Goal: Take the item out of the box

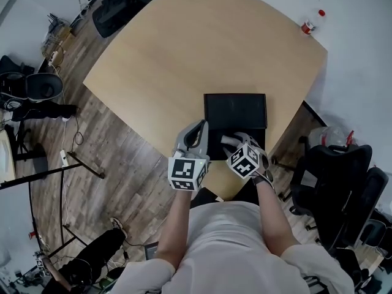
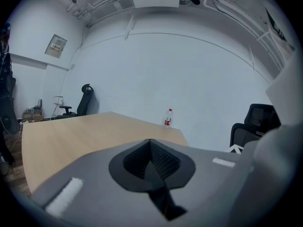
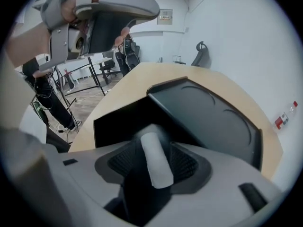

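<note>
A black box (image 1: 235, 110) lies open on the wooden table (image 1: 184, 48) near its front edge; its raised lid (image 3: 208, 112) fills the middle of the right gripper view. My right gripper (image 1: 226, 140) hangs over the box's near part, jaws open. A pale grey-white stick-shaped item (image 3: 156, 161) lies between the jaws with dark gaps on both sides. My left gripper (image 1: 199, 128) is beside the box's left edge. In its own view the left gripper (image 2: 150, 144) is shut with nothing in it and points across the table.
A small bottle with a red label (image 1: 308, 24) stands at the table's far right corner. Black office chairs stand at the right (image 1: 334, 176) and far left (image 1: 113, 8). Stands and cables clutter the wooden floor on the left (image 1: 61, 158).
</note>
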{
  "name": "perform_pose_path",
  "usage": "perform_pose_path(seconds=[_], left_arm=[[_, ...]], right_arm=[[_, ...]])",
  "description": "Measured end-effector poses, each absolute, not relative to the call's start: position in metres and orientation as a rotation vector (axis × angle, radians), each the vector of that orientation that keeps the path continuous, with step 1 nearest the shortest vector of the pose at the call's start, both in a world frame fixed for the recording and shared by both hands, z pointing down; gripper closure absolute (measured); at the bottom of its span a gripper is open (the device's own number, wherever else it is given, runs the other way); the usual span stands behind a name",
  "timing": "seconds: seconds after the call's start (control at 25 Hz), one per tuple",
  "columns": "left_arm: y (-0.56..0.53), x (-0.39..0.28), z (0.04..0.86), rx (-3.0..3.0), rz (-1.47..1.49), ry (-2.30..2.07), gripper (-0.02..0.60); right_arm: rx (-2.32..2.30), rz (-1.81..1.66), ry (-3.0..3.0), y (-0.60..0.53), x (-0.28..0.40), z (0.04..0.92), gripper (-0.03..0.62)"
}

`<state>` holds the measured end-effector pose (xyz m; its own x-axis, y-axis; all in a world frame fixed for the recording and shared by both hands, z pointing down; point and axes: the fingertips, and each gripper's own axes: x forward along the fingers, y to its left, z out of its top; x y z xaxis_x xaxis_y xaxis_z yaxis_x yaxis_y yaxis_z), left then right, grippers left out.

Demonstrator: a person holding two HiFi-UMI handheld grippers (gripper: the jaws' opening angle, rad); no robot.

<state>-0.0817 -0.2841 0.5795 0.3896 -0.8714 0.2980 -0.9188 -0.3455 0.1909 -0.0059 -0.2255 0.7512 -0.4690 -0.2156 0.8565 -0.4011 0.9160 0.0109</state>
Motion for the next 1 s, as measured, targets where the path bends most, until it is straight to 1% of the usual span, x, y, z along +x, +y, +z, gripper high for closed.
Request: perform_pose_path(seconds=[0.44, 0.48, 0.6, 1.0], left_arm=[[-0.281, -0.091, 0.581, 2.31, 0.201, -1.572, 0.574], [-0.281, -0.091, 0.581, 2.309, 0.2, -1.572, 0.574], [-0.281, -0.092, 0.58, 2.311, 0.196, -1.573, 0.574], [-0.28, -0.083, 0.572, 2.326, 0.171, -1.569, 0.574]], right_arm=[[0.414, 0.237, -2.02, -0.225, 0.0, 0.77, 0.401], [0.415, 0.238, -2.019, -0.225, 0.0, 0.771, 0.407], [0.417, 0.24, -2.016, -0.223, 0.001, 0.769, 0.451], [0.449, 0.232, -2.024, -0.212, 0.005, 0.753, 0.464]])
